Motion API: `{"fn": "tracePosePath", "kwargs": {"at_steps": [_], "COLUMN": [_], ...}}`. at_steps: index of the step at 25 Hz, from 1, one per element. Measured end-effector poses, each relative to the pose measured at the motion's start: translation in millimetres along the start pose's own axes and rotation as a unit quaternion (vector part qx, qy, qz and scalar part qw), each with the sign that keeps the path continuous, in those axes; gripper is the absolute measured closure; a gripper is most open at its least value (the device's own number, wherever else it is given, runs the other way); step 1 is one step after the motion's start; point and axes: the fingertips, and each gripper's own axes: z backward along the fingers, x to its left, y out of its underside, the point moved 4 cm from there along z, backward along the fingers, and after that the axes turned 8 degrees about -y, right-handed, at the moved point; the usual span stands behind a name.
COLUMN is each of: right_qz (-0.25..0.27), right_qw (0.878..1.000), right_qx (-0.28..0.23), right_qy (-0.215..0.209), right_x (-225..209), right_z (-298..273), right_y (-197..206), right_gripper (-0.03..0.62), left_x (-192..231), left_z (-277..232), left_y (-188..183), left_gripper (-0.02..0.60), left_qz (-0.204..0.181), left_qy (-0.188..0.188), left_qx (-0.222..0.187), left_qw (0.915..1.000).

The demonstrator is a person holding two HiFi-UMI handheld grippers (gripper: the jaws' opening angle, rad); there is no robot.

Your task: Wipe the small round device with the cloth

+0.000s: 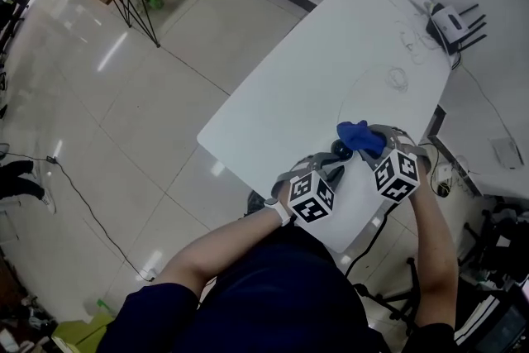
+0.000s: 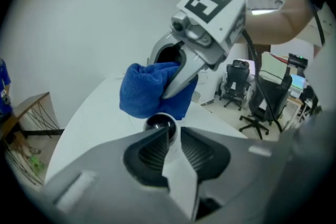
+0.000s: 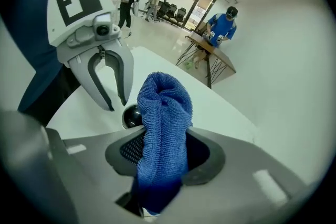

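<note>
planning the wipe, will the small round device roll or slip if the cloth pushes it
Probably apt to roll: the small round device looks ball-shaped, with a glossy dark face that may be slippery. Likely light, since the left gripper holds it by its jaw tips alone.

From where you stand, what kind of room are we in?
Probably an open office or lab workspace. There is a large white table on a tiled floor, black swivel office chairs stand nearby, and a router with antennas sits at the table's far end.
</note>
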Motion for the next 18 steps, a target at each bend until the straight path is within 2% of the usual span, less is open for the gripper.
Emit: {"fn": "tracePosePath", "kwargs": {"at_steps": [5,11,15,18], "right_qz": [0.0,-0.011,-0.022,-0.04], "right_qw": [0.994,0.978,0.971,0.973], "right_qx": [0.02,0.046,0.058,0.061], "right_qy": [-0.106,-0.202,-0.231,-0.219], "right_x": [-13,-19,-15,-14], "right_z": [-28,-73,-97,-98], "right_y": [21,40,41,37], "right_gripper": [0.434,0.434,0.434,0.434], "left_x": [4,-1,-6,-7], "left_z": [-4,-5,-2,8], "left_y": [-2,6,8,9], "left_gripper": [0.511,0.511,0.511,0.511], "left_qz": [0.012,0.009,0.0,0.0], "left_qy": [-0.003,0.001,0.006,0.008], "left_qx": [0.004,0.013,0.015,0.01], "left_qw": [0.9999,0.9999,0.9999,0.9999]}}
